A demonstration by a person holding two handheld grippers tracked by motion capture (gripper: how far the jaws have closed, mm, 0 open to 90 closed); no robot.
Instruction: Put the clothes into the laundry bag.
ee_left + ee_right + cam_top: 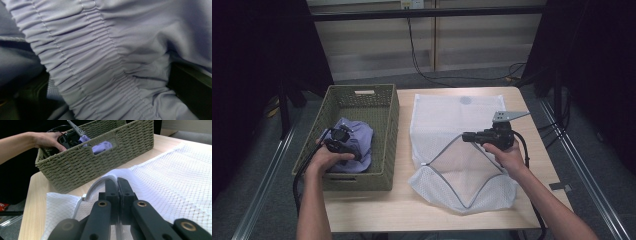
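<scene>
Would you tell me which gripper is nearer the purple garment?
Left. The left gripper is down in the basket on the purple garment; the right gripper pinches the mesh bag on the table.

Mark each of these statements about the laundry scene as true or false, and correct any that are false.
1. The right gripper is shut on the edge of the white mesh bag. True.
2. The lavender garment lies on the bare table beside the basket. False: it lies inside the woven basket.
3. The mesh bag's opening is held up, with a gap showing under its grey zip edge. True.
4. The woven basket stands to the right of the mesh bag in the high view. False: it stands to the left of it.
5. The left gripper is down in the basket at the garment. True.
</scene>
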